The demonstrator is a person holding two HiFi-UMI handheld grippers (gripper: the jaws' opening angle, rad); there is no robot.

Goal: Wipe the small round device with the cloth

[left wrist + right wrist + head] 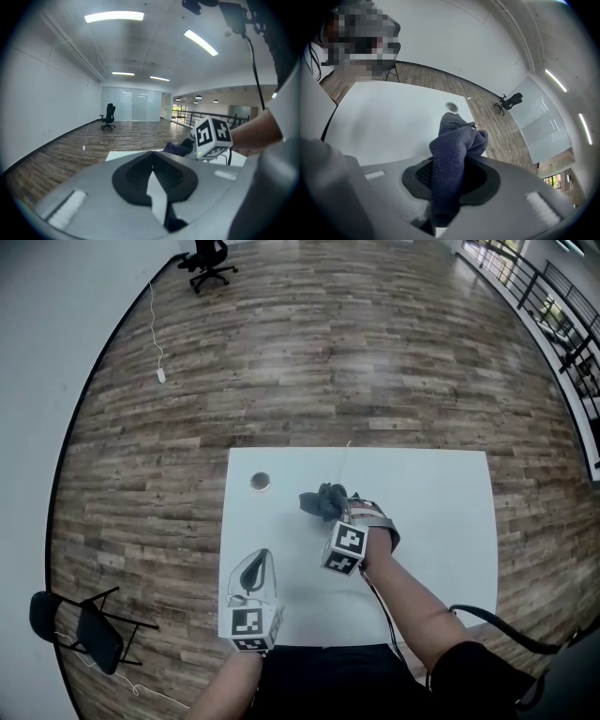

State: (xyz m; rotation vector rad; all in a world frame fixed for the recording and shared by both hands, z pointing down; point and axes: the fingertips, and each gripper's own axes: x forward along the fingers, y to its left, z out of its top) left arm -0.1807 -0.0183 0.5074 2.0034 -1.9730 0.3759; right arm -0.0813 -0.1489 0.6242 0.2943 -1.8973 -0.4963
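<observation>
The small round device (261,482) lies on the white table (441,512) near its far left corner; in the right gripper view the device (451,107) shows just beyond the cloth. My right gripper (332,509) is shut on a dark grey-blue cloth (322,501), which hangs bunched from its jaws over the table's middle, to the right of the device. The cloth (453,150) fills the gap in the right gripper (449,164). My left gripper (256,565) hovers at the near left edge with nothing in it, its jaws meeting. From the left gripper (152,165) the cloth (176,148) is visible ahead.
A thin white cord (343,461) lies across the table's far edge. A black folding chair (86,630) stands on the wooden floor to the left, an office chair (208,261) far off. A black cable (511,634) trails from the right arm.
</observation>
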